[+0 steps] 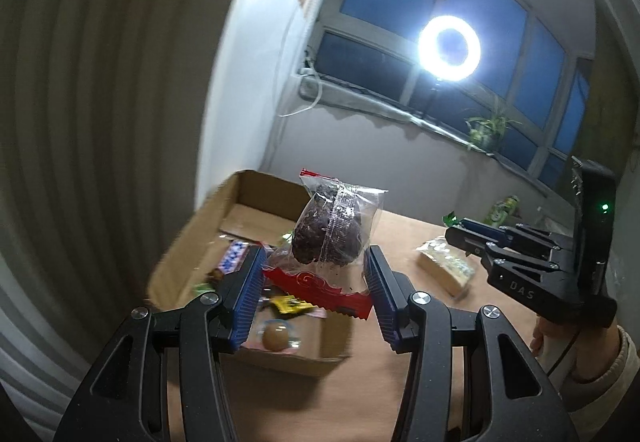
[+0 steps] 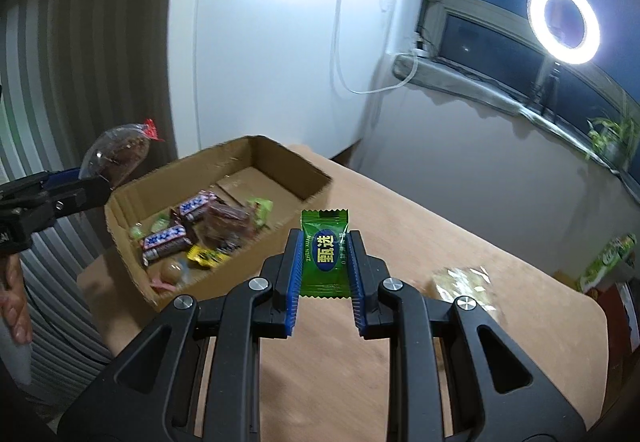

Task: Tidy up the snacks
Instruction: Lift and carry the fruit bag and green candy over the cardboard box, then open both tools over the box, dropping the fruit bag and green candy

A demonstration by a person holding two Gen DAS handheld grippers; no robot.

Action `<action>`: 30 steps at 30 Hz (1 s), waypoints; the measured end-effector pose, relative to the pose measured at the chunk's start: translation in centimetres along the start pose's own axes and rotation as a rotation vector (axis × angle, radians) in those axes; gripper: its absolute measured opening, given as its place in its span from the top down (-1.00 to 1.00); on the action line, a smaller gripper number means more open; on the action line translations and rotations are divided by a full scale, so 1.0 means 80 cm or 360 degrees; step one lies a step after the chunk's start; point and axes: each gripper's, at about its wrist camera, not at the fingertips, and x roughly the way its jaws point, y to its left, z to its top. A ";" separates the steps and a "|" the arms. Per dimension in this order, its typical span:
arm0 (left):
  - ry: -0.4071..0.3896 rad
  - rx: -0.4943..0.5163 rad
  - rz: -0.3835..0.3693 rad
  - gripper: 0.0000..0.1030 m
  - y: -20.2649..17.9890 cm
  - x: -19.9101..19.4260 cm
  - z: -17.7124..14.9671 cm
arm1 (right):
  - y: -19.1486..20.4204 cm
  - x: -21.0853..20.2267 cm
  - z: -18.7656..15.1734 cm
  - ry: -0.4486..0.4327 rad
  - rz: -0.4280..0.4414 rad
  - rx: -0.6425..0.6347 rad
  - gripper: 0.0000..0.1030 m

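My left gripper (image 1: 316, 266) is shut on a clear packet with red ends holding a dark brown snack (image 1: 328, 238), raised above the near end of an open cardboard box (image 1: 240, 197). The same packet (image 2: 120, 153) shows at the left of the right wrist view. My right gripper (image 2: 325, 254) is shut on a green wrapped candy (image 2: 325, 254), held above the wooden table (image 2: 400, 242) just right of the box (image 2: 256, 157). The box holds several wrapped snacks (image 2: 192, 238). The right gripper (image 1: 460, 232) also shows in the left wrist view.
A clear-wrapped pale snack (image 2: 464, 282) lies on the table at the right, and it also shows in the left wrist view (image 1: 444, 266). A green packet (image 2: 608, 258) stands at the far right edge. A ring light (image 2: 564, 21) and a plant (image 2: 612, 137) are by the window.
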 end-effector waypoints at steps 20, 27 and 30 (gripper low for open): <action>0.0111 -0.0065 0.0064 0.04 0.050 0.045 -0.004 | 0.083 0.077 0.061 -0.0031 0.0216 -0.0205 0.57; 0.0142 -0.0083 0.0082 0.00 0.058 0.057 -0.001 | 0.091 0.100 0.062 -0.0015 0.0247 -0.0258 0.44; 0.0146 -0.0096 0.0096 -0.04 0.062 0.057 -0.001 | 0.086 0.101 0.059 -0.0011 0.0231 -0.0240 0.41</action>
